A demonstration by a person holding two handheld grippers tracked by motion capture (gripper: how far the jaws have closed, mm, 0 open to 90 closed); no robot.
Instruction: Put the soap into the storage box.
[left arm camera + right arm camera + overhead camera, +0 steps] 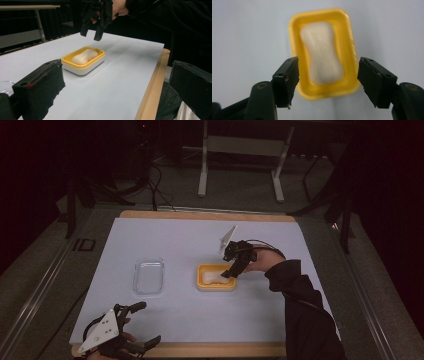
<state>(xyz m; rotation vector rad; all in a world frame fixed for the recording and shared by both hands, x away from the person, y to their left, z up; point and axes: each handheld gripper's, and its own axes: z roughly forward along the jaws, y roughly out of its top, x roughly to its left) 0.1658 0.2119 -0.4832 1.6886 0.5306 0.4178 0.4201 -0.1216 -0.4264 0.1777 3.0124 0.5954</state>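
Now, lower left of the high view, the left gripper (134, 325) rests at the table edge, jaws spread, empty. Left of centre sits a clear plastic lid (148, 276). Centre frame, the bar of soap (213, 277) lies in its yellow soap dish (216, 287). Above it hovers the right gripper (328, 82), jaws wide, straddling the dish. Soap looks stiff, slick, light: best pinched across its narrow waist.

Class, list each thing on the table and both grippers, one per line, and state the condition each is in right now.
soap dish: uncovered, flat on the table, holding the soap.
soap bar: lying in the dish, not gripped.
clear lid: off the dish, lying beside it.
right gripper: open, above the dish.
left gripper: open, empty, at the table's near edge.
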